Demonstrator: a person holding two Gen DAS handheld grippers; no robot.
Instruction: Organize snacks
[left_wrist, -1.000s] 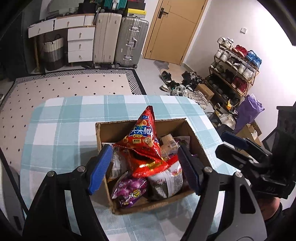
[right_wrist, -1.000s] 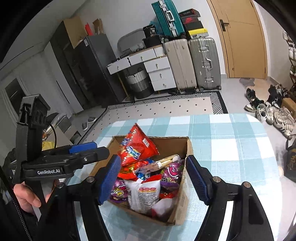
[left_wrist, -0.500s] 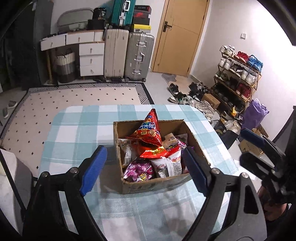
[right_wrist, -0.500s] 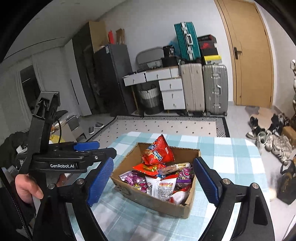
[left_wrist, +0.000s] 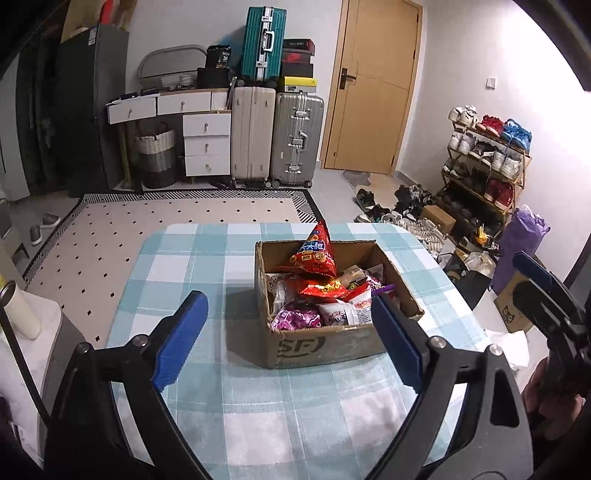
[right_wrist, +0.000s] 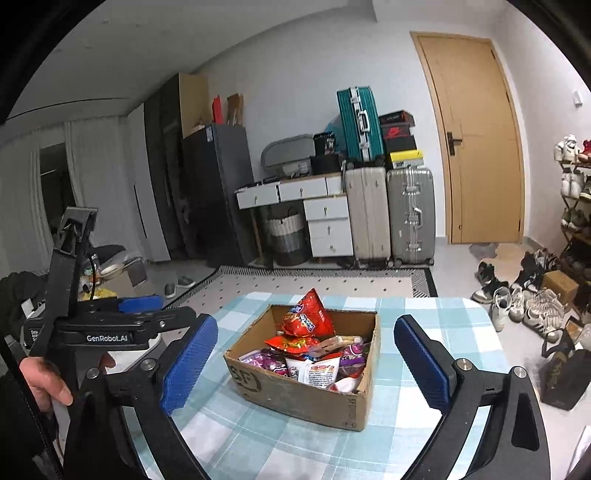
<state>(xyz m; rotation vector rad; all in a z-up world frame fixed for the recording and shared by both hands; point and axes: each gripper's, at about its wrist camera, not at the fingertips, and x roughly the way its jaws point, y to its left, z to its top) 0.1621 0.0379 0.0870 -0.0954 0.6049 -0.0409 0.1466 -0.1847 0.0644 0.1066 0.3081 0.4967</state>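
Between the tongs: nothing held rn. left tongs (left_wrist: 288, 339) and right tongs (right_wrist: 301, 363) are both empty, jaws wide and opening more, just bare tabletop (left_wrist: 295, 406) and the box framed in the gap.

Step in hand (my guess): looks like a step-back/check pose, both pairs hang short of the box, not touching it. Box looks basically packed imo.

How to do it well: keep the jaws wide and clear of the cardboard walls so nothing gets dragged. If smth still needs tucking it's the tall red bag, come from above, pinch the top edge gently, crinkly foil slips + crushes easy.

Box: cardboard box (left_wrist: 325, 332) sits mid tabletop, flaps off/open top, logo side facing the tongs.

Contents: red chip bag (left_wrist: 314, 254) standing upright, poking well above the rim. Purple packet (left_wrist: 295, 318) + white packet (left_wrist: 338, 314) at the near wall, more red wrappers piled between. Pretty full, nothing spilled outside afaict.

Other hand: person's hand (right_wrist: 44, 376) gripping the left handle, seen at the right cam's left edge.
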